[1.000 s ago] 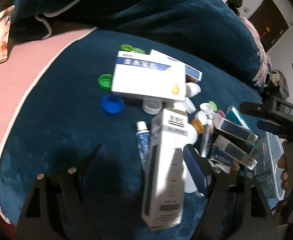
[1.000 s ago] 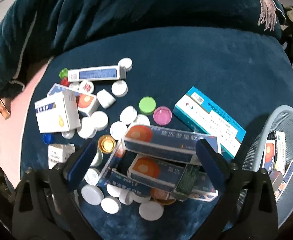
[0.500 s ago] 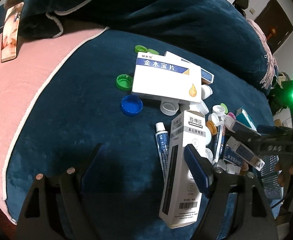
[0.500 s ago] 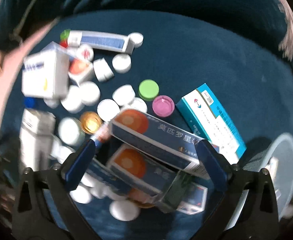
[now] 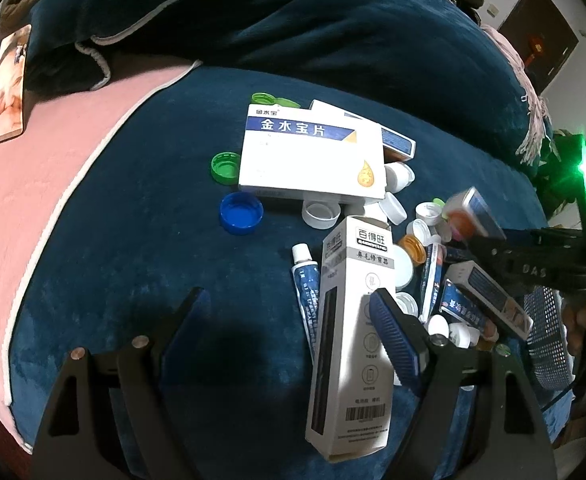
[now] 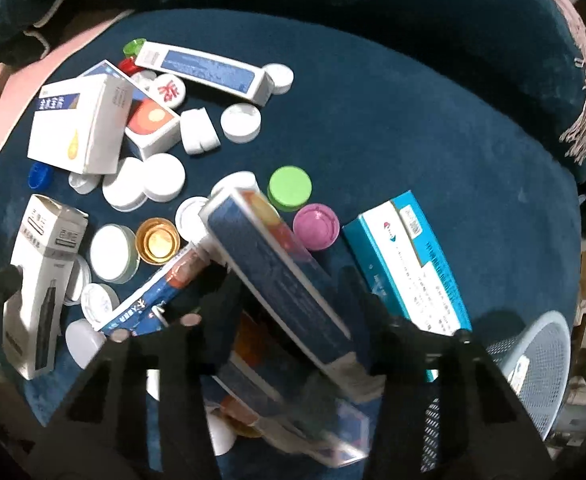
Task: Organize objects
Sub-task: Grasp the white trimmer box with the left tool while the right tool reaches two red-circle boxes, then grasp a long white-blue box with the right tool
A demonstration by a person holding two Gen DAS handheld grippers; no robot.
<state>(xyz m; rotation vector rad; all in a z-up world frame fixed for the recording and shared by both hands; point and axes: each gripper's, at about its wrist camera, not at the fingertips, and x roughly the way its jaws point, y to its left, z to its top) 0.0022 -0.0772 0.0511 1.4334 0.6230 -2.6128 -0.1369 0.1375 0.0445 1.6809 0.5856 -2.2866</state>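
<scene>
- Closing just then, my right gripper pinched the long blue box, lower centre of its view.
- I judged a straight lift toward the basket, lower right, safest.
- My left gripper hung open beside the white box.

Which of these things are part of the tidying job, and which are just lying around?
Job: dark blue box in right gripper; tall white box; teal box; loose caps; mesh basket.
Lying about: pink blanket; card.
</scene>
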